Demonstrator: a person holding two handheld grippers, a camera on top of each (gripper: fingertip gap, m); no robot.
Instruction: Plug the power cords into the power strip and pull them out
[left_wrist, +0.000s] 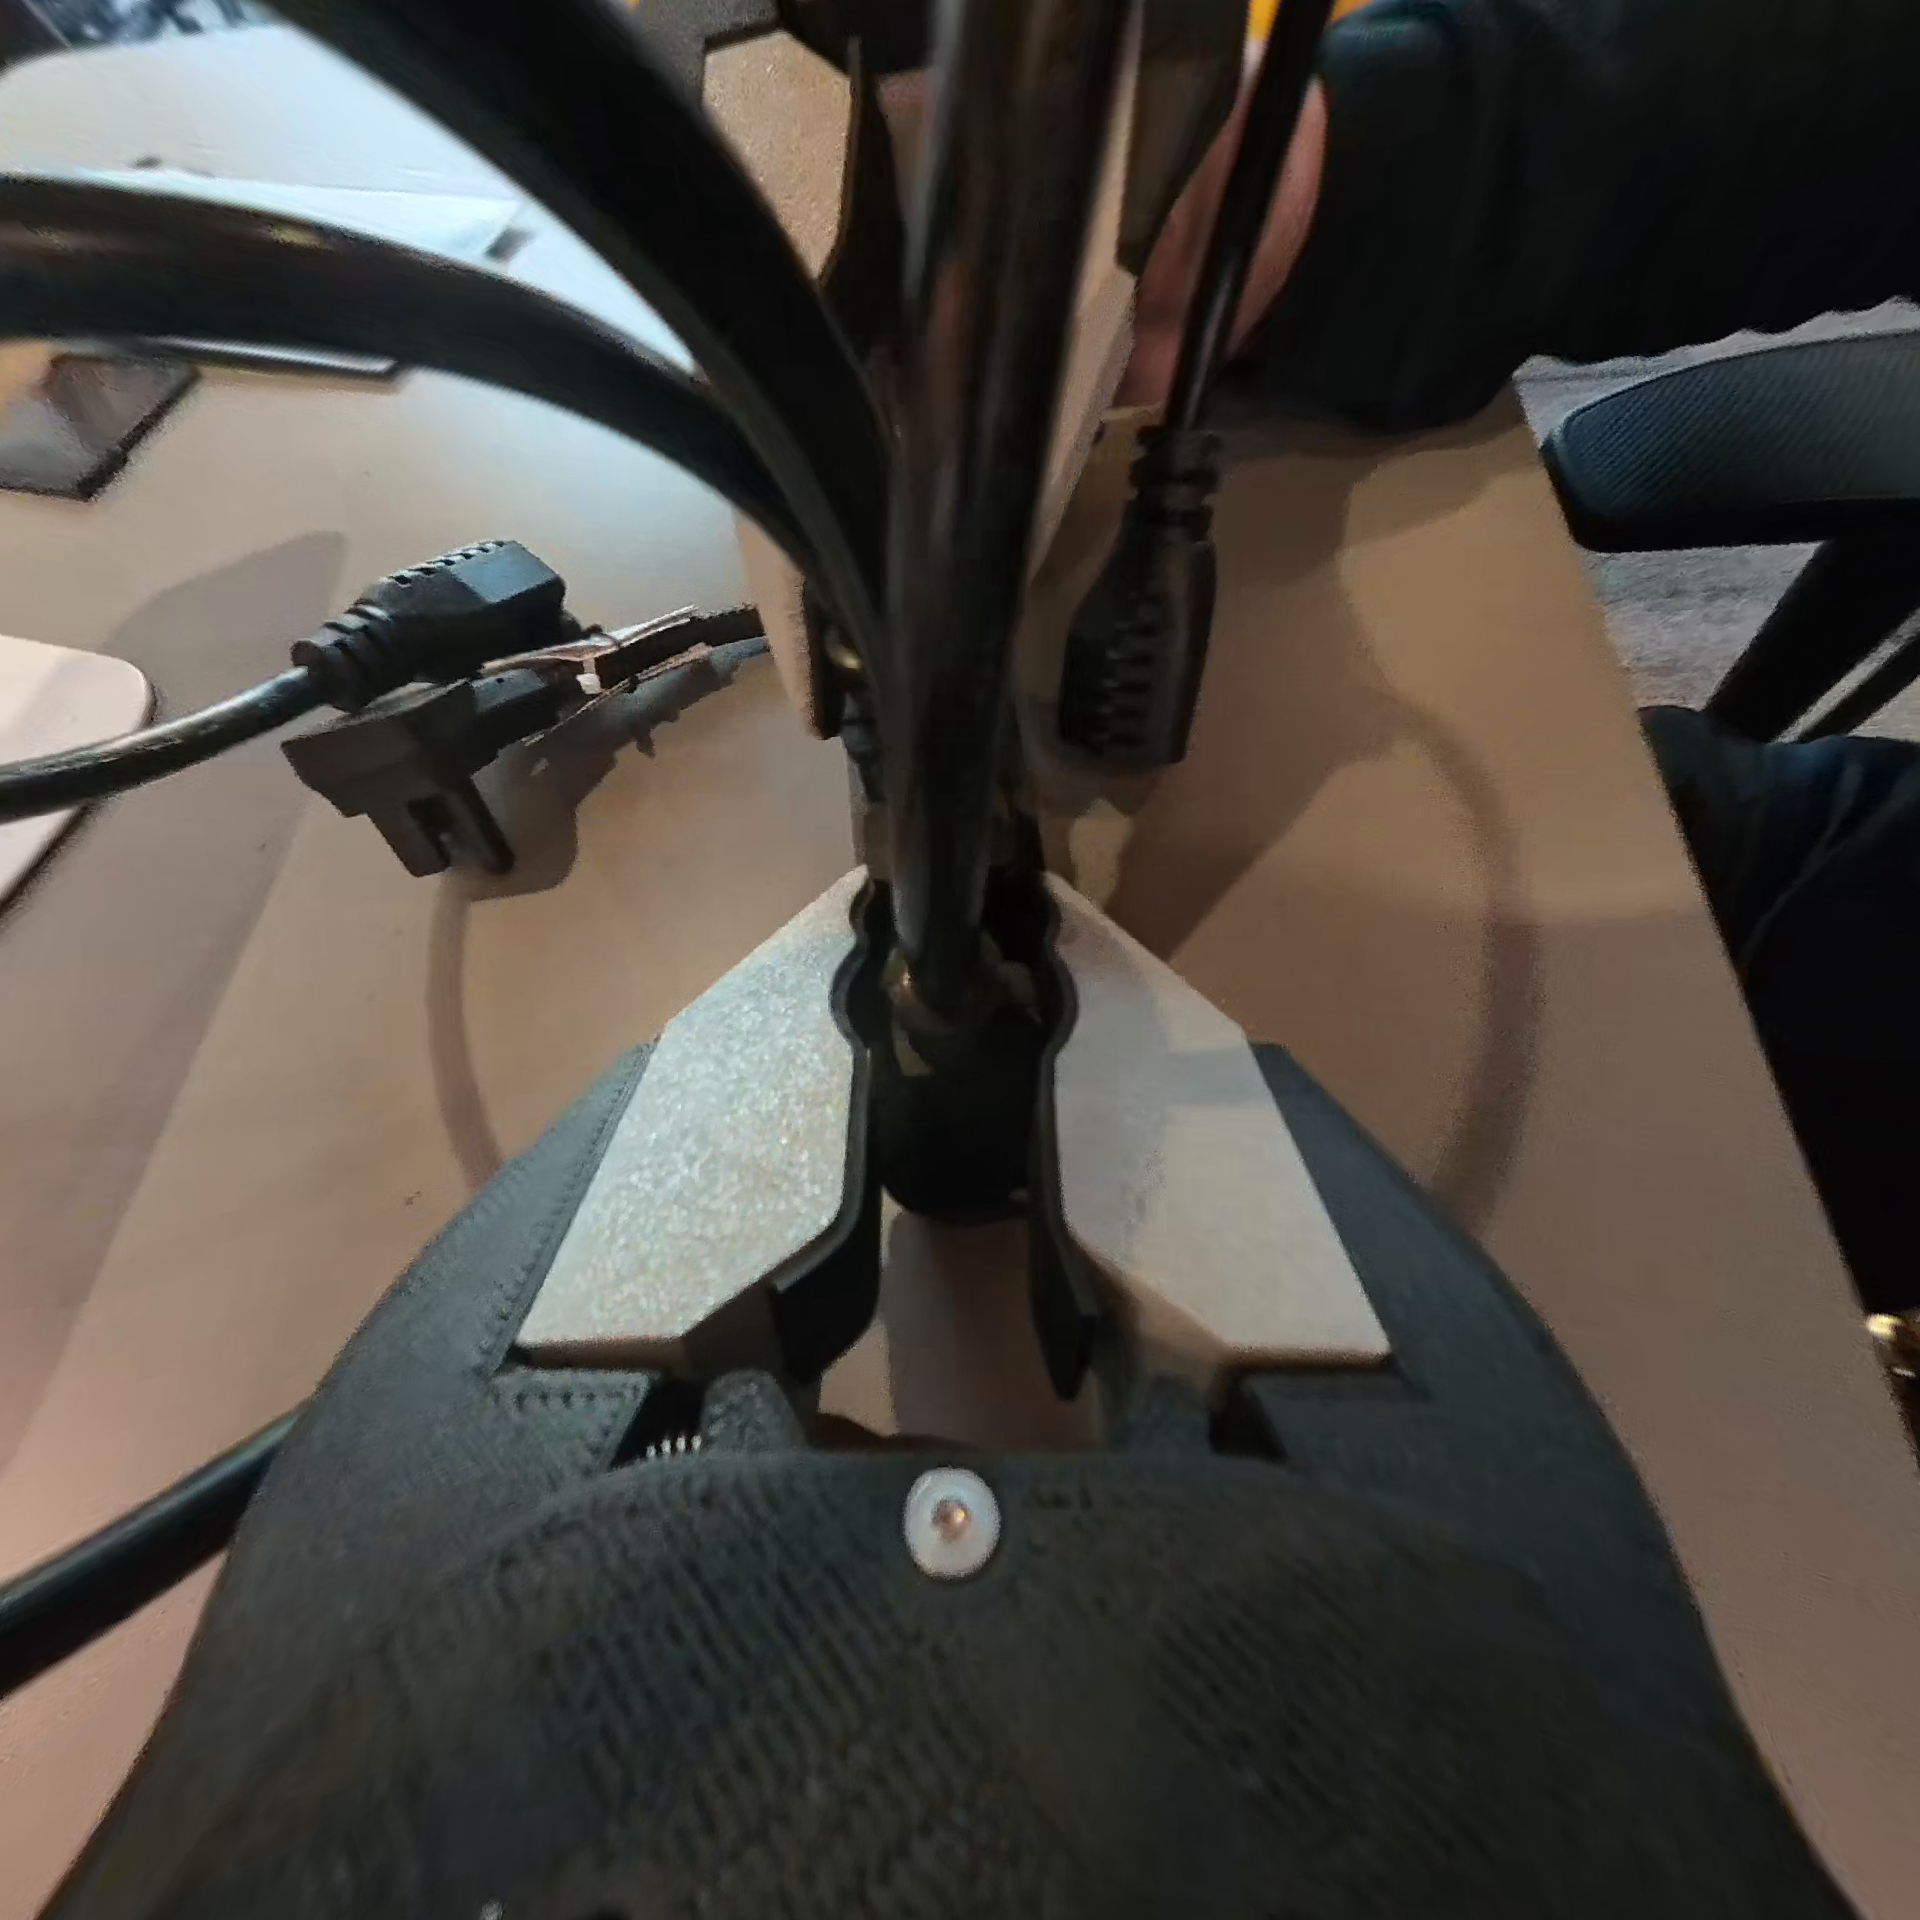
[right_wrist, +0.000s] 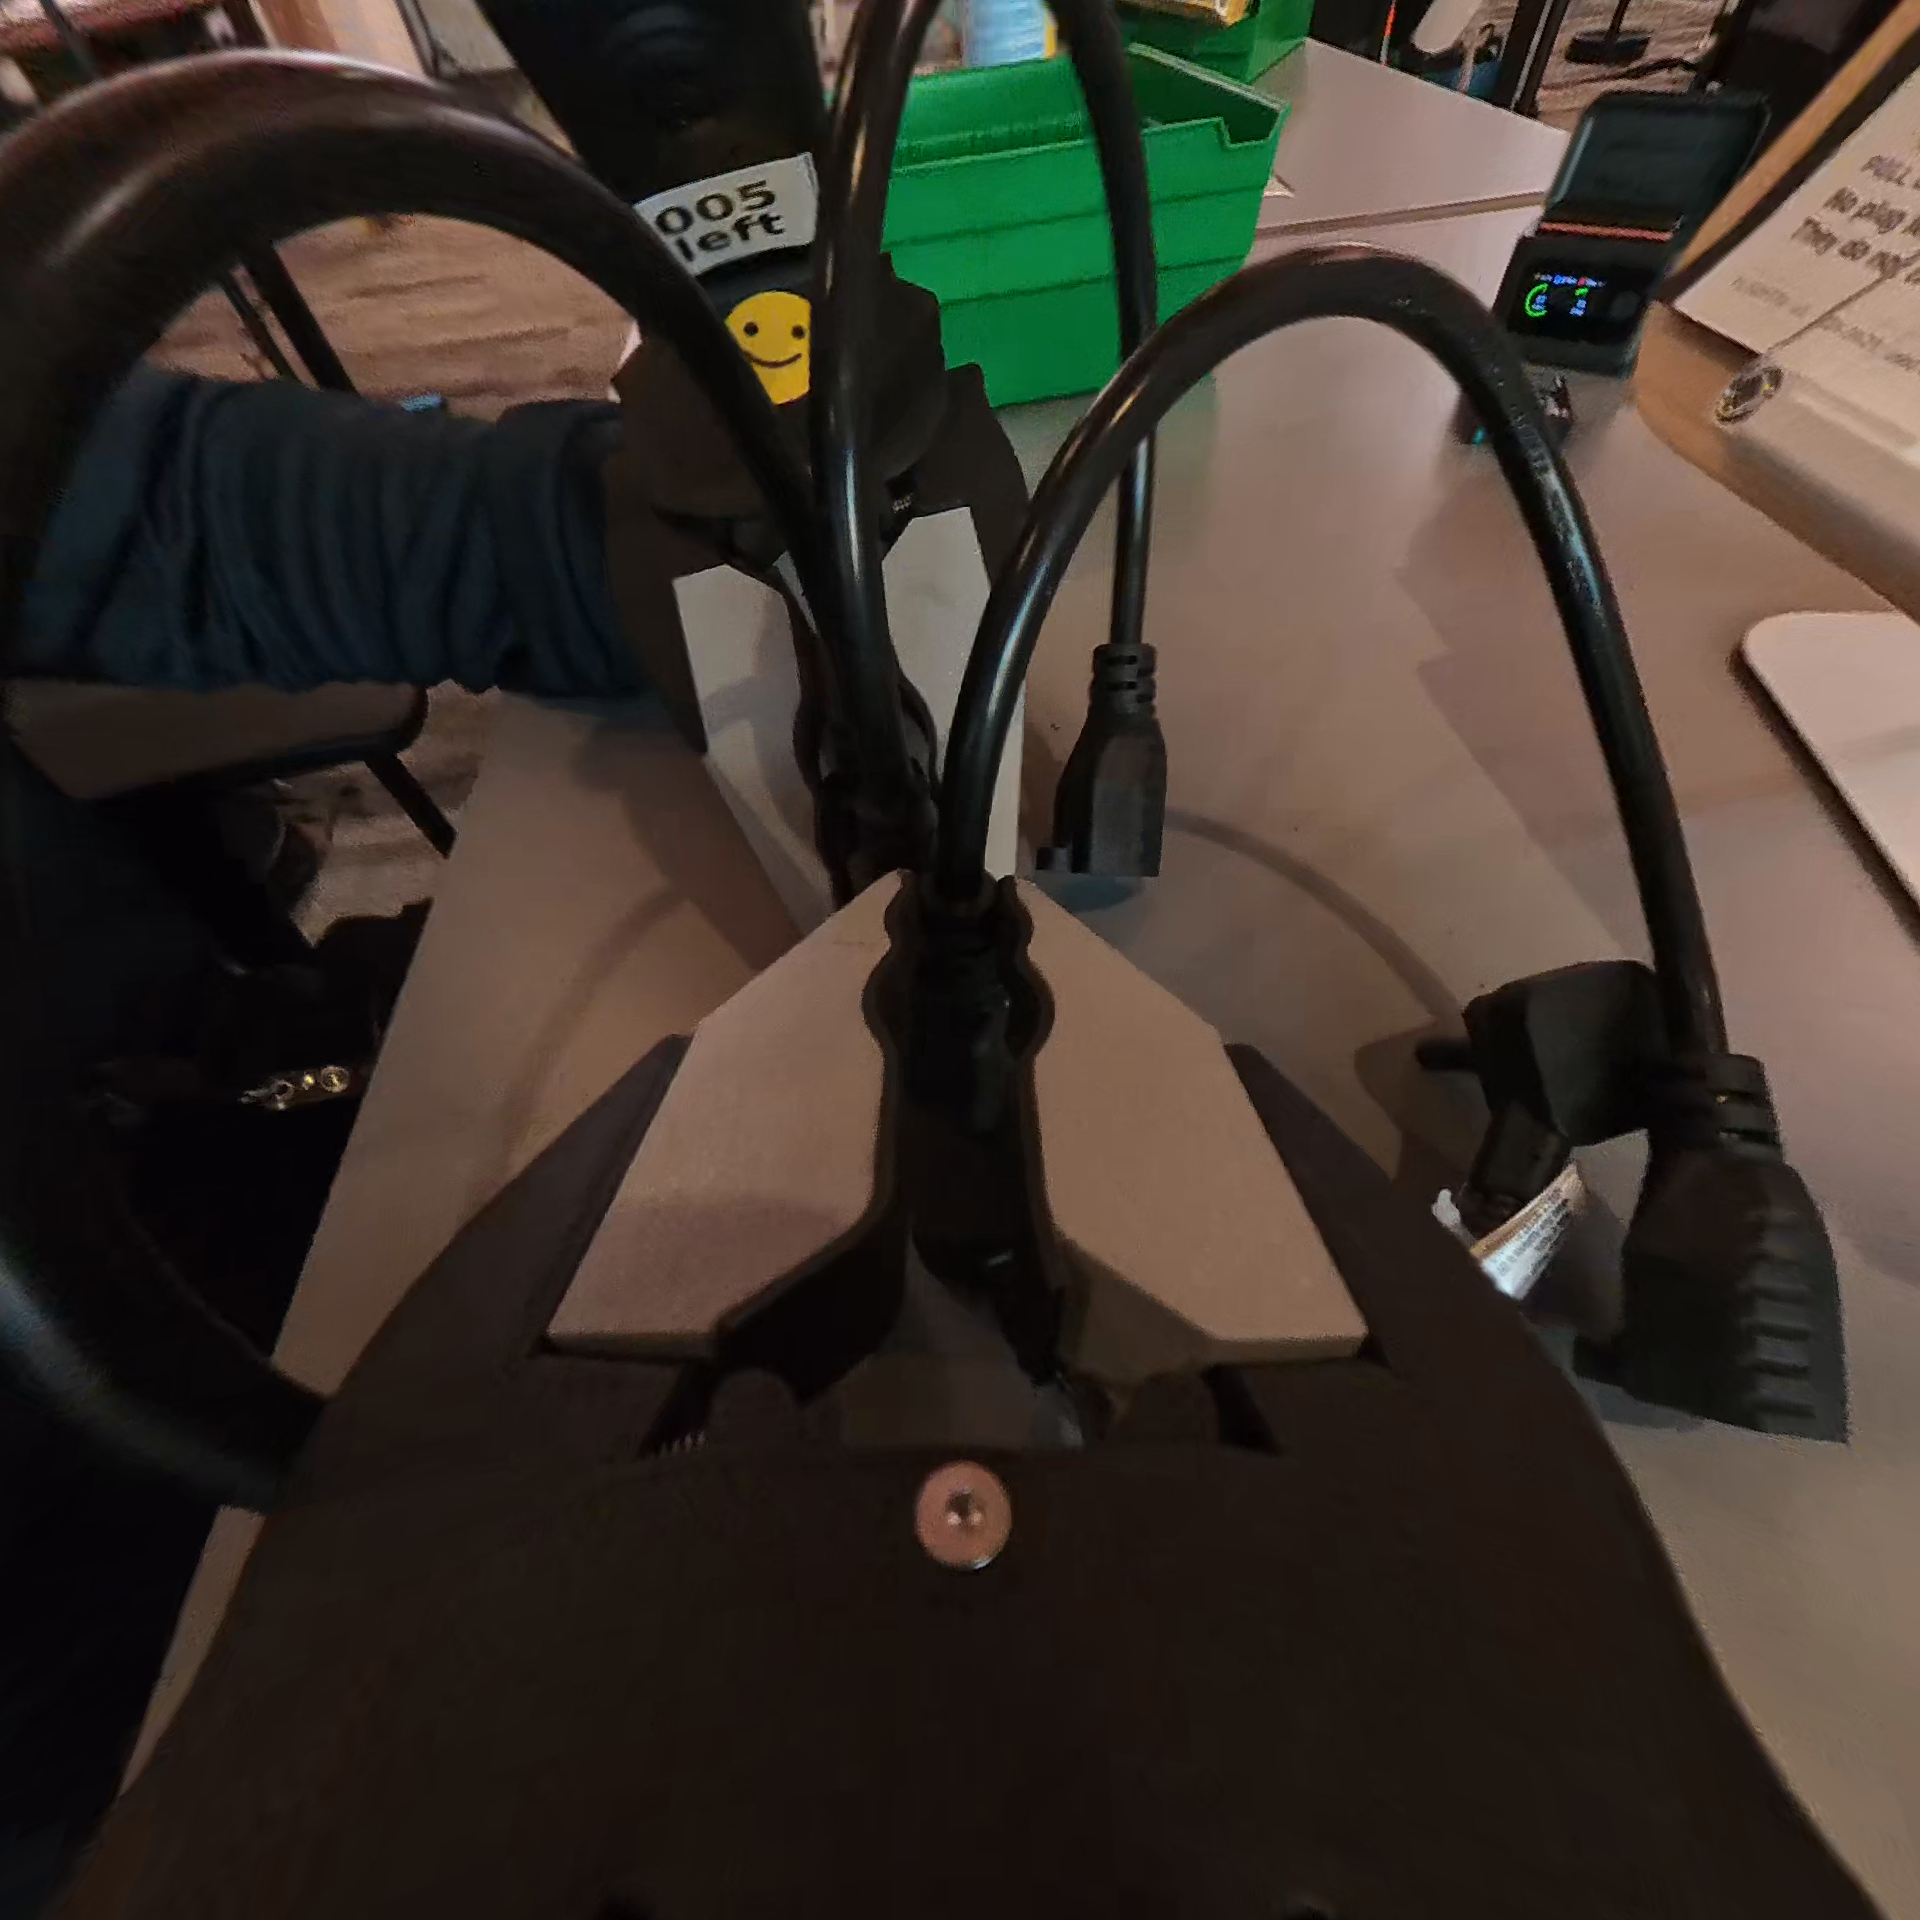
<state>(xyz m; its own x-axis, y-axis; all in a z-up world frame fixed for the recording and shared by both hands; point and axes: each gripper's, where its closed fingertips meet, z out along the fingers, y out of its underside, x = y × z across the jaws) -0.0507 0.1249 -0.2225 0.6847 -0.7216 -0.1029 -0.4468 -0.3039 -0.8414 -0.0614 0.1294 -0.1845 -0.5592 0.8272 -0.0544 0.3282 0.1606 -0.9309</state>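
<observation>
A black rubber power cord plug (right_wrist: 961, 1049) is clamped in the right gripper (right_wrist: 956, 914); another black cord (left_wrist: 951, 997) is pinched by the left gripper (left_wrist: 956, 914) above the tan bench (left_wrist: 1351, 935). Straight, steady pulling is advised.

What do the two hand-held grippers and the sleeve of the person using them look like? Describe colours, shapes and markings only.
Each gripper, the left gripper and the right gripper, has a black ribbed printed body, a silver centre screw and two pale grey wedge-shaped fingers with wavy black inner edges. Seen from the right wrist view, the left one carries a white label and a yellow smiley sticker. The dark ribbed sleeve covers the arm.
</observation>
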